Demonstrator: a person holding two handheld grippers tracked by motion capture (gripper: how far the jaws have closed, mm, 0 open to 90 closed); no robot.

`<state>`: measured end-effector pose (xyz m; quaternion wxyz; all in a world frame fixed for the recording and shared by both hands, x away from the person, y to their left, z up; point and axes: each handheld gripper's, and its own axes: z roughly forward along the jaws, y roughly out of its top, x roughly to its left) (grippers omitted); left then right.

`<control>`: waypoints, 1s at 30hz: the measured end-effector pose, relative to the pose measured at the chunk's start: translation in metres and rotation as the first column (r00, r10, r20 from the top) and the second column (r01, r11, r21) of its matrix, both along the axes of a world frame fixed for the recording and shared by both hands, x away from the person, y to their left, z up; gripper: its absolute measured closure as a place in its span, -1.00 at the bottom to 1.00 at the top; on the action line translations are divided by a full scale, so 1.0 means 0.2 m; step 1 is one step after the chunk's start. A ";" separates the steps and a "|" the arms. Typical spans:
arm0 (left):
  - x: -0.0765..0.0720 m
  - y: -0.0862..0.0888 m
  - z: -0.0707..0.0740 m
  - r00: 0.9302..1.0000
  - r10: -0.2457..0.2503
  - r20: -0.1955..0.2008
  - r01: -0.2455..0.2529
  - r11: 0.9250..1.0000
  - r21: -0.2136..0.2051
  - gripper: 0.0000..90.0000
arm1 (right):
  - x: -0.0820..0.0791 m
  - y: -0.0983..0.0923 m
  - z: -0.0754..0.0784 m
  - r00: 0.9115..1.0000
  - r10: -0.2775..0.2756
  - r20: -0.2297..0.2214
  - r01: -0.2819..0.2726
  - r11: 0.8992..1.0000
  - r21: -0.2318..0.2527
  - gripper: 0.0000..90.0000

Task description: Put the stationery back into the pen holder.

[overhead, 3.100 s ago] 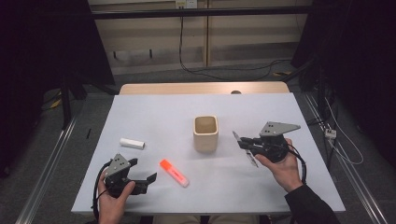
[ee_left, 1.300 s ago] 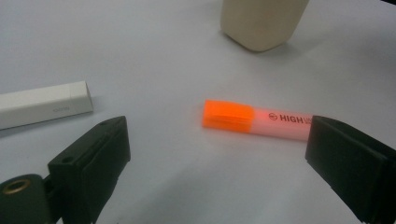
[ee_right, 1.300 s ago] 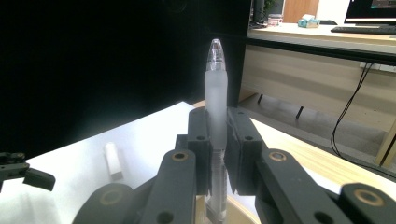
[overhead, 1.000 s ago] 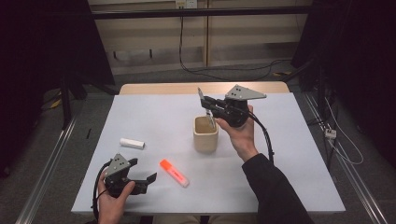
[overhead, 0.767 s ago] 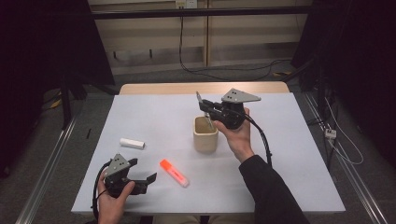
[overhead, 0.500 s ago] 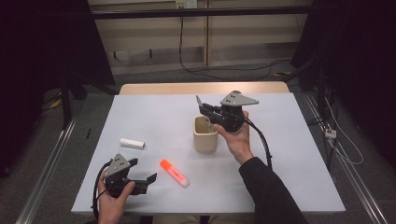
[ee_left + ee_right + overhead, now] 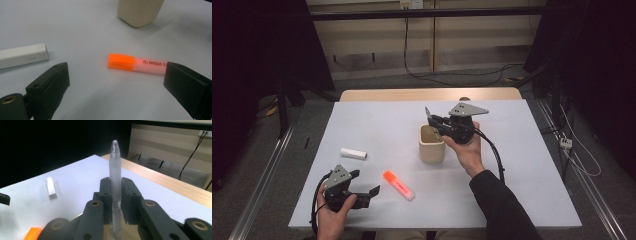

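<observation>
My right gripper (image 7: 433,123) hovers over the beige cup (image 7: 432,146) at mid-table. It is shut on a frosted clear pen (image 7: 115,167), which stands upright with its lower end down in the cup's mouth. The jaws have just been opening slightly, and the pen is still between the pads. My left gripper (image 7: 364,183) rests open at the front left, and its jaws (image 7: 116,75) stand wide on either side of an orange highlighter (image 7: 135,64) lying flat on the table. The highlighter (image 7: 398,185) lies just to the right of that gripper.
A short white stick (image 7: 353,153) lies left of the cup, also seen beside the left jaw (image 7: 23,56). The white tabletop (image 7: 532,180) has bare room on the right half. A wooden strip (image 7: 387,95) runs along its far edge.
My right hand carried the pen from the table's right side to above the cup, then sank a little toward it. The left hand and the highlighter have stayed where they were.
</observation>
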<state>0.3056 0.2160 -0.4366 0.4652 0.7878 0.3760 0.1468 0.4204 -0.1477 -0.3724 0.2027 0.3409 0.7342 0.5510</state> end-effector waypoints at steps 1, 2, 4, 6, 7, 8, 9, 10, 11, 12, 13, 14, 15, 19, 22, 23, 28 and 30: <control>0.00 0.00 0.00 1.000 0.000 0.000 0.000 1.000 0.000 -0.86 | 0.00 0.00 0.00 1.000 -0.012 -0.006 0.012 1.000 0.002 0.49; 0.00 0.00 0.00 1.000 0.000 0.000 0.000 1.000 0.000 -0.86 | 0.00 -0.01 0.00 1.000 -0.020 -0.018 0.020 1.000 0.008 0.37; 0.00 0.00 0.00 1.000 -0.001 -0.001 0.001 1.000 0.000 -0.86 | 0.01 -0.02 0.00 0.999 -0.038 -0.026 0.038 0.999 0.013 0.17; 0.00 0.00 0.00 1.000 -0.002 -0.001 0.002 1.000 0.002 -0.86 | 0.00 -0.02 0.01 0.999 -0.036 -0.036 0.037 0.999 0.018 0.01; 0.00 0.00 0.00 1.000 -0.002 -0.001 0.002 1.000 0.002 -0.86 | 0.00 -0.03 0.01 0.999 -0.035 -0.040 0.036 0.999 0.023 -0.10; 0.00 0.00 0.00 1.000 -0.001 -0.001 0.001 1.000 0.002 -0.86 | 0.00 -0.03 0.01 0.998 -0.037 -0.044 0.038 0.999 0.023 -0.17; 0.00 0.00 0.00 1.000 -0.001 -0.001 0.001 1.000 0.002 -0.86 | -0.01 -0.04 0.02 0.998 -0.039 -0.048 0.040 0.999 0.024 -0.21; 0.00 0.00 0.00 1.000 -0.001 -0.001 0.001 1.000 0.001 -0.86 | -0.01 -0.04 0.02 0.998 -0.038 -0.044 0.039 0.999 0.024 -0.25; 0.00 0.00 0.00 1.000 0.000 -0.001 0.000 1.000 0.001 -0.86 | -0.02 -0.05 0.02 0.998 -0.038 -0.046 0.039 0.999 0.024 -0.28; 0.00 0.00 0.00 1.000 0.000 0.000 0.000 1.000 0.001 -0.86 | -0.03 -0.06 0.02 0.998 -0.039 -0.044 0.040 0.999 0.022 -0.32; 0.00 0.00 0.00 1.000 -0.001 -0.001 0.001 1.000 0.001 -0.86 | -0.04 -0.06 0.02 0.998 -0.043 -0.040 0.044 0.999 0.012 -0.36; 0.00 0.00 0.00 1.000 -0.001 0.000 0.001 1.000 -0.003 -0.86 | -0.05 -0.07 0.02 0.998 -0.046 -0.036 0.047 0.999 0.006 -0.40; 0.00 0.00 0.00 1.000 -0.003 -0.001 0.003 1.000 0.002 -0.86 | -0.06 -0.08 0.02 0.998 -0.050 -0.036 0.050 0.999 0.001 -0.43; 0.00 0.00 0.00 1.000 -0.003 0.001 0.003 1.000 -0.002 -0.86 | -0.09 -0.11 0.01 0.997 -0.051 -0.055 0.050 0.998 -0.025 -0.58; 0.00 0.00 0.00 1.000 -0.003 -0.002 0.003 1.000 0.005 -0.86 | -0.13 -0.14 0.01 0.997 -0.049 -0.059 0.047 0.998 -0.030 -0.64; 0.00 0.00 0.00 1.000 -0.003 0.000 0.003 1.000 0.002 -0.86 | -0.14 -0.15 0.00 0.997 -0.047 -0.060 0.045 0.998 -0.034 -0.64; 0.00 0.00 0.00 1.000 -0.001 0.000 0.001 1.000 0.003 -0.86 | -0.19 -0.21 -0.01 0.996 -0.059 -0.066 0.055 0.997 -0.059 -0.75; 0.00 0.00 0.00 1.000 -0.003 -0.001 0.003 1.000 0.002 -0.86 | -0.22 -0.23 -0.02 0.995 -0.066 -0.074 0.063 0.997 -0.053 -0.77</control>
